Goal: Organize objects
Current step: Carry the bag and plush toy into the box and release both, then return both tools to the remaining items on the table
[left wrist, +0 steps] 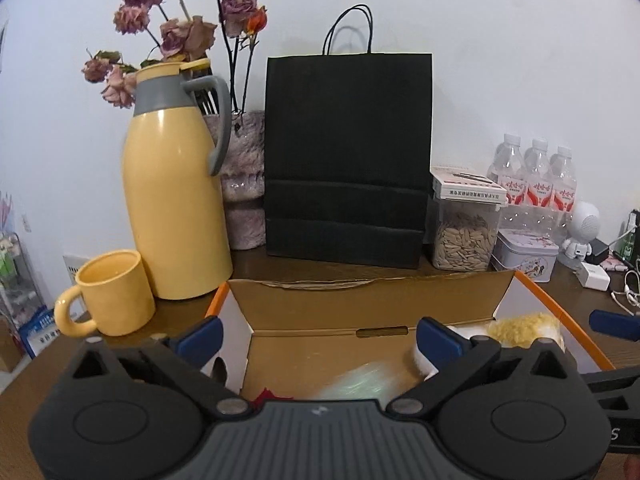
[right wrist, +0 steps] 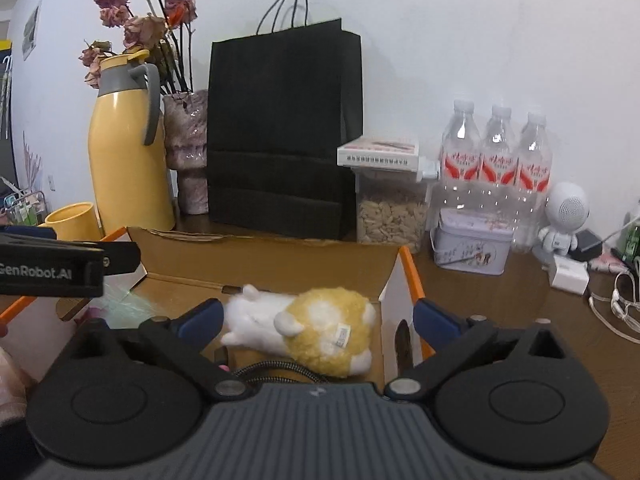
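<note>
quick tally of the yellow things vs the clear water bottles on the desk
yellow things: 3 (jug, mug, plush toy)
water bottles: 3 (left bottle, middle bottle, right bottle)
total: 6

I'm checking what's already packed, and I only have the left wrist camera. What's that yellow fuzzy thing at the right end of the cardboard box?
Observer: It's a plush toy, white and yellow with a tag on it, lying on its side on the floor of the box.
Operator: Is the right gripper holding it?
Observer: No. The right gripper is open. Its fingers are spread wide, with the toy seen between them, and they are not pressing on it.
Operator: Anything else at that end?
Observer: A dark braided cable lies on the camera side of the toy.
</note>
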Available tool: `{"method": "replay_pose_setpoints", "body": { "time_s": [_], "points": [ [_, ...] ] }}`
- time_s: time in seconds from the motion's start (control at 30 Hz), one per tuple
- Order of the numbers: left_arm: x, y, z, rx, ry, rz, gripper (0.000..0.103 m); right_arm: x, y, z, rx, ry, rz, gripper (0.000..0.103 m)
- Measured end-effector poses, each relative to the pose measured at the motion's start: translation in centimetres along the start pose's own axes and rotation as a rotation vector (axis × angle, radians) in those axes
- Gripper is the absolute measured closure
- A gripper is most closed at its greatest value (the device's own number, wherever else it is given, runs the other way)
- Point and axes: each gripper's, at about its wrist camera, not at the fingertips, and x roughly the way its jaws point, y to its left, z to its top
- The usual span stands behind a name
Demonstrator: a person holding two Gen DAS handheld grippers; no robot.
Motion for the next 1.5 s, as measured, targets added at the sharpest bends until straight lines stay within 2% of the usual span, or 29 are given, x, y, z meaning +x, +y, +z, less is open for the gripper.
{"method": "replay_pose_setpoints", "body": {
  "time_s": [0.47, 0.87, 1.2, 1.5],
  "points": [
    [-0.7, 0.0, 0.2, -0.016, -0.015, -0.008, 0.0, -0.7, 0.3, 0.5, 0.001, -0.013, -0.011, 0.0],
    [-5.2, 1.3, 0.1, -0.054, -0.09, -0.063, 0.0, -5.2, 1.4, 0.3, -0.02, -0.064, -0.009, 0.0],
    [-8.9, 3.2, -1.2, -0.047, -0.092, -0.077, 0.0, -9.2, 1.9, -1.7, -0.037, -0.067, -0.036, 0.0],
    [-12.0, 6.2, -3.8, -0.031, -0.056, -0.084, 0.0, -11.5, 2.7, -5.5, -0.057, -0.033, -0.031, 0.0]
  ]
}}
